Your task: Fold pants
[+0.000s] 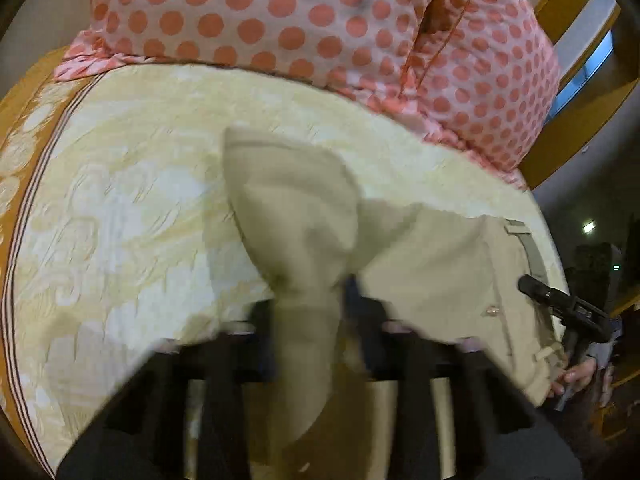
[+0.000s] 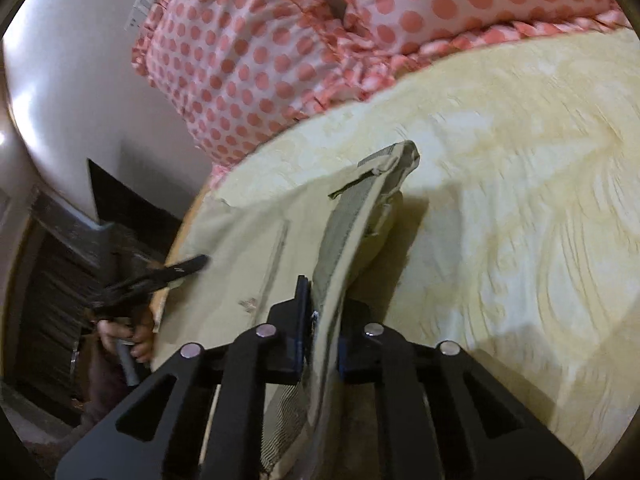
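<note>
Both ends of the pants [image 1: 432, 264] are pinched, our left gripper [image 1: 312, 312] clamped on a leg, our right gripper [image 2: 324, 320] on the waistband, the garment stretched between them over the bed [image 2: 520, 200].

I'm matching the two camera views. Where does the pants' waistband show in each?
Left wrist: the waistband runs along the right edge of the pants.
Right wrist: the waistband rises centre frame from the closed gripper.
Shared landmark: the dotted pillows at the top.
</note>
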Demonstrator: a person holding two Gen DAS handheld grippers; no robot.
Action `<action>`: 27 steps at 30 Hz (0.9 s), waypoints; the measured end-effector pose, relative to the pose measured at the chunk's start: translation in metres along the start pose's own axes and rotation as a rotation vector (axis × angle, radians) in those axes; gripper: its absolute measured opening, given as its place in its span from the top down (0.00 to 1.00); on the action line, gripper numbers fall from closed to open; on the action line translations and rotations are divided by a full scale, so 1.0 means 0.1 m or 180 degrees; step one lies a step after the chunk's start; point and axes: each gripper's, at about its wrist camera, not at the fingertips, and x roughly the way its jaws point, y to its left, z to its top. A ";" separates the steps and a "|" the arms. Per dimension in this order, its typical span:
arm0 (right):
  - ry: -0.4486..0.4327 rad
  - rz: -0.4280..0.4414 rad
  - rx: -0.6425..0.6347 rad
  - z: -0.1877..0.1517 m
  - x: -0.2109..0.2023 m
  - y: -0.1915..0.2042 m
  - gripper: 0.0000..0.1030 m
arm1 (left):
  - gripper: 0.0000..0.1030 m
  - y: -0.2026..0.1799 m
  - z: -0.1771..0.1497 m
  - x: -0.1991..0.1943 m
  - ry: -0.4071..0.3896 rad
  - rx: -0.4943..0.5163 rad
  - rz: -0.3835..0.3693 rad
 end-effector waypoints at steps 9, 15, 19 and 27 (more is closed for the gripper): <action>-0.0351 -0.0779 -0.0264 0.92 0.36 -0.13 0.88 | 0.82 -0.18 0.98 0.48 -0.0355 0.0066 0.0454; -0.0567 -0.0728 -0.0516 0.61 0.00 0.09 0.36 | 0.68 -0.40 0.64 -0.01 -0.0853 0.0321 0.0497; 0.0029 -0.0572 -0.0480 0.41 0.37 0.18 0.32 | 0.59 -0.56 0.33 0.15 -0.0431 0.0286 -0.0176; -0.0219 -0.1097 -0.0331 -0.06 0.18 0.45 0.11 | 0.30 -0.72 -0.01 0.08 -0.0549 0.0300 0.0726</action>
